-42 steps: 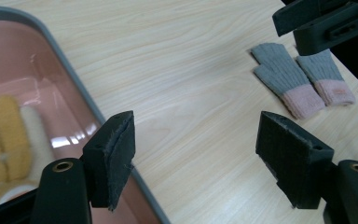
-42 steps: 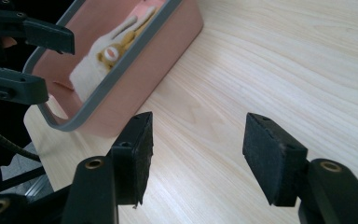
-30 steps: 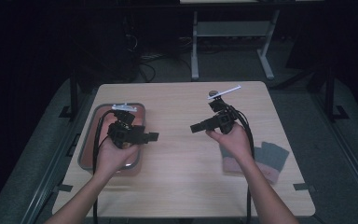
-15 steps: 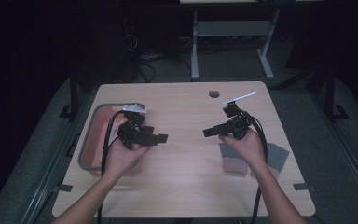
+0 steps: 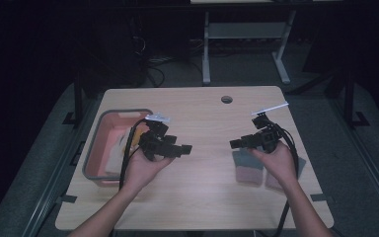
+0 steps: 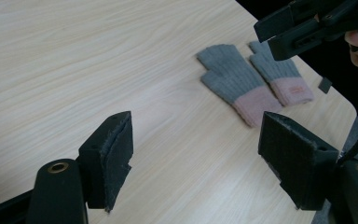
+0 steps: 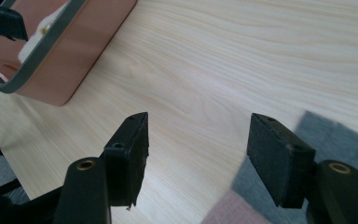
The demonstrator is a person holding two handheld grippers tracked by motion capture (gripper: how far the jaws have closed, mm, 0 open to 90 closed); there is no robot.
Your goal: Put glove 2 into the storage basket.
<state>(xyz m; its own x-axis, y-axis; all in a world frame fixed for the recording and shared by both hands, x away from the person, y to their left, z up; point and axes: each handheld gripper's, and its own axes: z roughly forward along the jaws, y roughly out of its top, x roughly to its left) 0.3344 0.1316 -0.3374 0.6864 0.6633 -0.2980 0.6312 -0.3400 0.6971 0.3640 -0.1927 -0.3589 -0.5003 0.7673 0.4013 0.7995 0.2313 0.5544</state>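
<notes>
Two grey knit gloves with pink cuffs (image 6: 235, 84) lie side by side on the wooden table (image 5: 202, 113), at its right near side. In the high view one glove (image 5: 248, 167) shows beside the right hand. My right gripper (image 5: 234, 143) hovers just above it, pointing left. Its jaws stand open with nothing between them and have just opened a little wider; in the right gripper view (image 7: 200, 144) the glove (image 7: 345, 140) lies under the right jaw. My left gripper (image 5: 186, 148) points right over bare wood, open and empty (image 6: 196, 140).
A pink bin with a grey rim (image 5: 98, 128) holding pale items stands at the table's left side, close behind the left hand. A round cable hole (image 5: 226, 99) sits near the far edge. Bare wood lies between the two grippers.
Both hands have shifted to the right and slightly nearer. The left gripper has come away from over the bin toward the table's middle; the right gripper now hangs above the gloves.
</notes>
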